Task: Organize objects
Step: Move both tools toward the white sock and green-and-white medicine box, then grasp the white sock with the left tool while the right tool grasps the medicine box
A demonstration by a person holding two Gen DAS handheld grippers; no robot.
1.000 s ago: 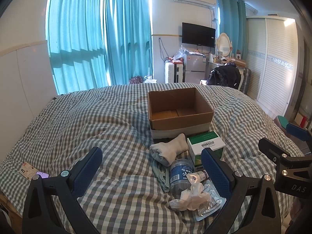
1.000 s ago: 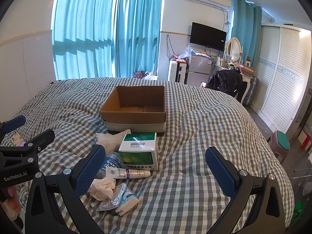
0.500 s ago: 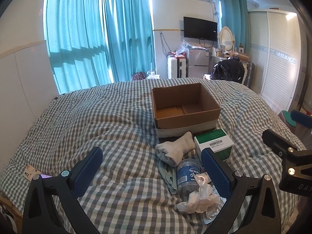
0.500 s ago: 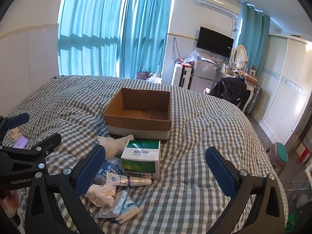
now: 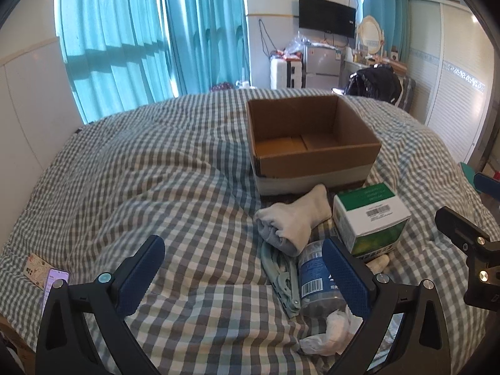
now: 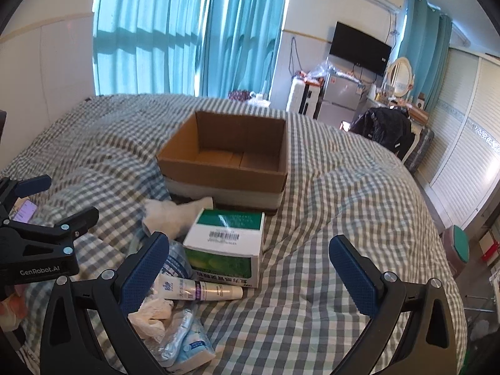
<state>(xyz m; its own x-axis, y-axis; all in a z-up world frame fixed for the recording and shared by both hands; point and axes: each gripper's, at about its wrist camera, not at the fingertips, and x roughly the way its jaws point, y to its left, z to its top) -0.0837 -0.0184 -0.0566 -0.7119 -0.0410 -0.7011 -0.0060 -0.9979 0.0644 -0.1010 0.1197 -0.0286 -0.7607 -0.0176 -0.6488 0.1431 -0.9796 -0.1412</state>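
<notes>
An open, empty cardboard box (image 5: 309, 143) (image 6: 225, 162) sits on the checked bed. In front of it lies a pile: a rolled white sock (image 5: 293, 218) (image 6: 172, 215), a green and white carton (image 5: 370, 218) (image 6: 226, 243), a clear plastic bottle with a blue label (image 5: 315, 281), a pale green hanger (image 5: 281, 278), a white tube (image 6: 200, 290), crumpled tissue (image 5: 331, 332) (image 6: 150, 315) and a plastic packet (image 6: 187, 343). My left gripper (image 5: 243, 278) is open and empty above the bed, left of the pile. My right gripper (image 6: 250, 272) is open and empty, just in front of the carton.
A phone (image 5: 53, 281) and a card (image 5: 37, 265) lie at the bed's left edge. Blue curtains, a TV, a fridge and a wardrobe stand beyond the bed. A stool (image 6: 459, 247) stands on the floor at the right.
Both grippers have moved forward and lower toward the pile and the box, which now look larger. Both stay open and empty.
</notes>
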